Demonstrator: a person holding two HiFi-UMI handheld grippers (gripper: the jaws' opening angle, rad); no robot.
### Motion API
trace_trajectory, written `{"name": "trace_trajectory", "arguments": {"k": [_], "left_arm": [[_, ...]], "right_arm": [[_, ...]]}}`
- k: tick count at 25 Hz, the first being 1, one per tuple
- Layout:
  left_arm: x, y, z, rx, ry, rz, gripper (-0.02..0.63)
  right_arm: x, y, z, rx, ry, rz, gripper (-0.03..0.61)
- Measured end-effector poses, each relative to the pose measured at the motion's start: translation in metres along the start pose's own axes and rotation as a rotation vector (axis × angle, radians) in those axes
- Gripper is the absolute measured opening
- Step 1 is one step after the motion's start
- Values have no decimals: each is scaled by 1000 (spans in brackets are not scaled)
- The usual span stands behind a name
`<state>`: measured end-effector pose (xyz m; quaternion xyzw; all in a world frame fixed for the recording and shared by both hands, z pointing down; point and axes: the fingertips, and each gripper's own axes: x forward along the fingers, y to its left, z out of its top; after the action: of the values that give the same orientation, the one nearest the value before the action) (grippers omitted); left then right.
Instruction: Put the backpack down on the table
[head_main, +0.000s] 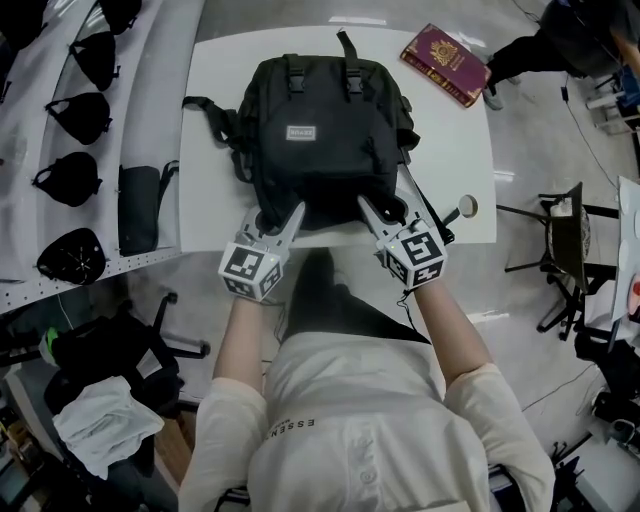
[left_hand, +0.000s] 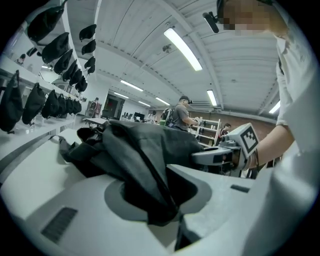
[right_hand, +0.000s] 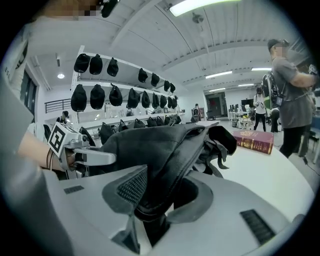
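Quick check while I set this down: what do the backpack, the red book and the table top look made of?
Backpack: black woven synthetic fabric, probably nylon or polyester. It is matte and creases softly, with webbing straps and plastic-looking buckles.
Red book: stiff maroon cover with gold embossing and a slight sheen, maybe leatherette.
Table: smooth, hard white top, likely laminate. It shows faint glare from the ceiling lights.

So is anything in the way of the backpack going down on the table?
Nothing visible is. The backpack already rests on the white table, with nothing seen under it. The red book lies at the far right corner, apart from it.
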<state>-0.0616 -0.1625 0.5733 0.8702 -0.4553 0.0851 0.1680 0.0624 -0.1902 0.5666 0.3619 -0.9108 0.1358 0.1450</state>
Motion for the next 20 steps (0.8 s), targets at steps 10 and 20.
{"name": "trace_trajectory", "arguments": {"k": [10, 20], "left_arm": [[-2, -2, -27, -29, 1, -9, 95], [-10, 17, -34, -186, -11, 134, 324]], "right_arm": [[1, 3, -31, -3, 32, 12, 130], [-5, -4, -30, -33, 24, -79, 249]]}}
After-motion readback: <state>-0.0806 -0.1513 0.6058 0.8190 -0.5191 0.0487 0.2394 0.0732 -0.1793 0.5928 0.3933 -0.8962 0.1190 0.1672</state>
